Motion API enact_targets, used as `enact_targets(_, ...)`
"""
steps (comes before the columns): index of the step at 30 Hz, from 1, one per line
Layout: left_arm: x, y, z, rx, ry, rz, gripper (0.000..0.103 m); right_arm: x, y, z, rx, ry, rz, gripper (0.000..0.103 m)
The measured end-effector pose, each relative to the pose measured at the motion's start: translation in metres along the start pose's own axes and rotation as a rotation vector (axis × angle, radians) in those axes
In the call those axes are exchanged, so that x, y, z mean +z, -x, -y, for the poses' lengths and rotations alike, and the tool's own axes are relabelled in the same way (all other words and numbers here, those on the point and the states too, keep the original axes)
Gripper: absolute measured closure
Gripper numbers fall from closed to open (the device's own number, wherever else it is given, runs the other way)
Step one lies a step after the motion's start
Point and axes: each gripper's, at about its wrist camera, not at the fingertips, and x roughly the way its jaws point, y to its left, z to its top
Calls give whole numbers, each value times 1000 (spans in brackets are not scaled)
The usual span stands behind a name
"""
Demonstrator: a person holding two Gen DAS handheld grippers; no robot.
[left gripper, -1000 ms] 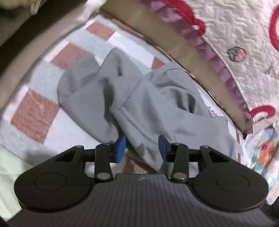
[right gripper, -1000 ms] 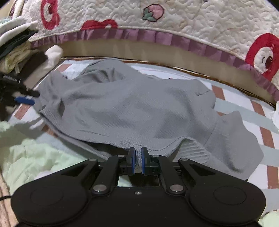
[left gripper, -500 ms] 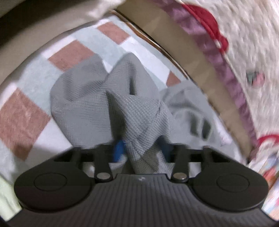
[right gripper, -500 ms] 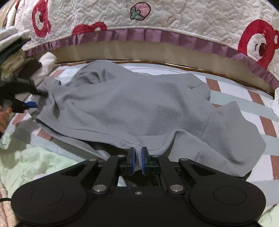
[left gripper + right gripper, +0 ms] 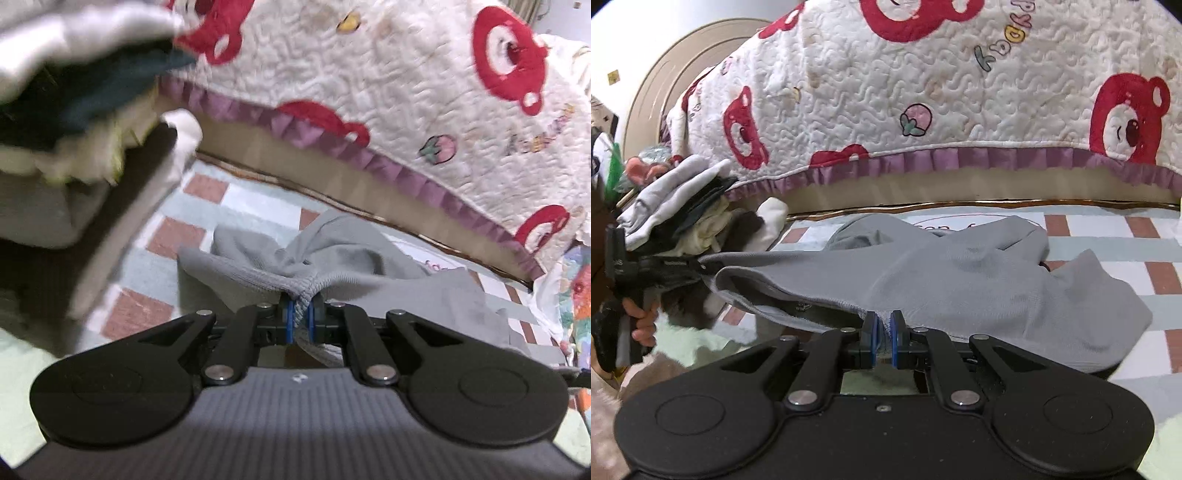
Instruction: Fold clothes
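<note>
Both grippers have risen since the earlier frames, and the left jaws, then spread either side of a fold, have come together on the cloth; the grey garment's hem has come up off the floor mat with them.

Largest in view is the quilted bedspread (image 5: 960, 92), white with red bears and strawberries, hanging down a bed side with a purple frill along its lower edge; below the bedspread lies the checked floor mat (image 5: 1108, 258), pale with reddish squares; on that mat, just in front of the bedspread's frill, is the grey ribbed garment (image 5: 960, 280), its far part resting crumpled on the mat and its near hem lifted and stretched between the two grippers; to the left of the bedspread's end is a pile of folded clothes (image 5: 687, 206), white, dark and cream, blurred in the left wrist view.

Left gripper (image 5: 301, 319): jaws pressed together, pinching a bunched ribbed edge of the garment; from the right wrist view it shows at the left, below the pile, gripped by a person's hand (image 5: 641, 321).

Right gripper (image 5: 882, 341): jaws nearly closed, pinching the garment's hem, which opens as a dark slot to the left of the pads.
</note>
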Motion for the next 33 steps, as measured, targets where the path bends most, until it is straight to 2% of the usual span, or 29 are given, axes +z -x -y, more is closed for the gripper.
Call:
enact_targets(4, -1, 56, 25, 40, -181, 44, 97, -3, 32, -9, 34, 43, -13, 95)
enact_targets(6, -8, 84, 36, 56, -241, 49, 97, -7, 46, -13, 46, 54, -30, 95)
enact_targets(10, -50, 108, 50, 72, -272, -112, 97, -31, 66, -13, 31, 39, -132, 95)
enact_targets(12, -78, 101, 52, 72, -277, -231, 97, -45, 69, -5, 28, 7, -183, 96)
enact_targets(13, -89, 95, 50, 82, -275, -274, 97, -54, 67, 0, 24, -19, -210, 101)
enact_targets(14, -99, 89, 47, 101, -269, -310, 97, -62, 65, 7, 18, -48, -238, 102)
enact_targets(18, -108, 81, 38, 100, -239, -346, 96, -83, 54, 25, -21, -112, -318, 102)
enact_targets(23, -102, 87, 41, 91, -245, -369, 94, -74, 51, 28, -16, -109, -277, 101)
enact_targets(25, -102, 88, 41, 85, -231, -369, 93, -69, 47, 26, 1, -94, -256, 97)
enact_targets(28, -102, 97, 40, 67, -246, -366, 93, -59, 39, 22, 9, -24, -227, 96)
enact_targets(31, -97, 110, 40, 60, -264, -375, 91, -38, 31, 22, -11, 52, -183, 95)
enact_targets(33, -86, 118, 40, 63, -261, -350, 91, -17, 22, 25, 2, 64, -151, 95)
